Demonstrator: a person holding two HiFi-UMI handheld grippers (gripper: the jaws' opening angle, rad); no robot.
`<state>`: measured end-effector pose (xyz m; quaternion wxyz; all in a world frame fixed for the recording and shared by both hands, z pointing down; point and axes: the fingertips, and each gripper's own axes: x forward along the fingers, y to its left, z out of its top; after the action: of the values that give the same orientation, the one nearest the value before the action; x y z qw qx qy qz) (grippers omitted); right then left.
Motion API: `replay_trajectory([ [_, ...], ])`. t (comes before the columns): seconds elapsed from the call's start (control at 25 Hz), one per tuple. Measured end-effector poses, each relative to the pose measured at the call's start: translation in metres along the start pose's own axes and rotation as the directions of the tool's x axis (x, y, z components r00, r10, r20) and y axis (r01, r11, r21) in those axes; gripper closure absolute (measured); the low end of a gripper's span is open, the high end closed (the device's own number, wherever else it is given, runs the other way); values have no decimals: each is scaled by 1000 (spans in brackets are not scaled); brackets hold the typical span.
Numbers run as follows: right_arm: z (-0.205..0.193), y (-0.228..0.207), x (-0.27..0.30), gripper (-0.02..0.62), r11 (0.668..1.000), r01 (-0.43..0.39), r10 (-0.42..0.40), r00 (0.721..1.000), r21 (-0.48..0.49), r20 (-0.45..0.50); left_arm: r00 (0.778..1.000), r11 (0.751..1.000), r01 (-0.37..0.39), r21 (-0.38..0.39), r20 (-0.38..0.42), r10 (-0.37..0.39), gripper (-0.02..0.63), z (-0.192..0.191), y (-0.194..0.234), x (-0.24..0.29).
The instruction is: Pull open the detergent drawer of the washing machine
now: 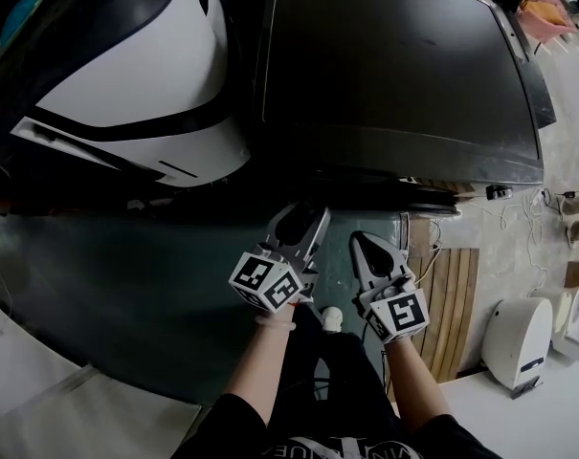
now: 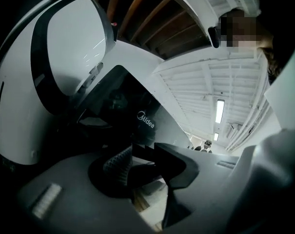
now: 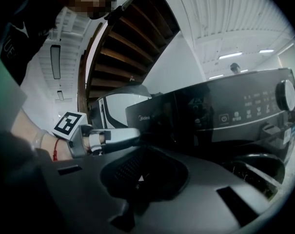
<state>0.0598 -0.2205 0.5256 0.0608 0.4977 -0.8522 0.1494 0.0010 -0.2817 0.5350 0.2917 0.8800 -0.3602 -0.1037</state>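
The black washing machine (image 1: pixel 394 75) fills the upper right of the head view. Its front shows in the right gripper view, with a dial (image 3: pixel 286 95) at the right. The logo panel (image 3: pixel 147 116) at the left is where the detergent drawer sits, and I cannot tell whether it stands flush. My left gripper (image 1: pixel 303 220) points level at that panel (image 2: pixel 146 119), close in front of it and apart from it. It is open (image 2: pixel 143 162), with nothing between its pads. My right gripper (image 1: pixel 370 242) hangs just to its right, lower than the panel. It is shut (image 3: pixel 142 172) and empty.
A white-and-black rounded appliance (image 1: pixel 136 75) stands directly left of the washer. The washer's round door rim (image 3: pixel 257 167) lies below the control panel. A wooden slat mat (image 1: pixel 452 304) and a white device (image 1: pixel 519 338) are on the floor at the right. A wooden staircase (image 3: pixel 123 57) rises overhead.
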Motion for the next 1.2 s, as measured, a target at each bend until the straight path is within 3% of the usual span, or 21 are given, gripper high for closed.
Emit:
replay_trajectory([
  [0.52, -5, -6, 17, 583, 1000, 13, -13, 1000, 20, 9, 992, 982, 82, -170, 110, -63, 433, 9, 11, 26],
  [0.8, -6, -12, 18, 583, 999, 26, -27, 999, 21, 42, 981, 970, 128, -208, 168, -93, 433, 15, 11, 30],
  [0.92, -12, -11, 18, 583, 1000, 29, -29, 1000, 12, 1, 977, 964, 137, -227, 190, -95, 433, 16, 12, 30],
  [1.2, -4, -11, 19, 583, 997, 47, -49, 998, 58, 36, 950, 904, 192, -382, 304, -73, 437, 19, 18, 29],
])
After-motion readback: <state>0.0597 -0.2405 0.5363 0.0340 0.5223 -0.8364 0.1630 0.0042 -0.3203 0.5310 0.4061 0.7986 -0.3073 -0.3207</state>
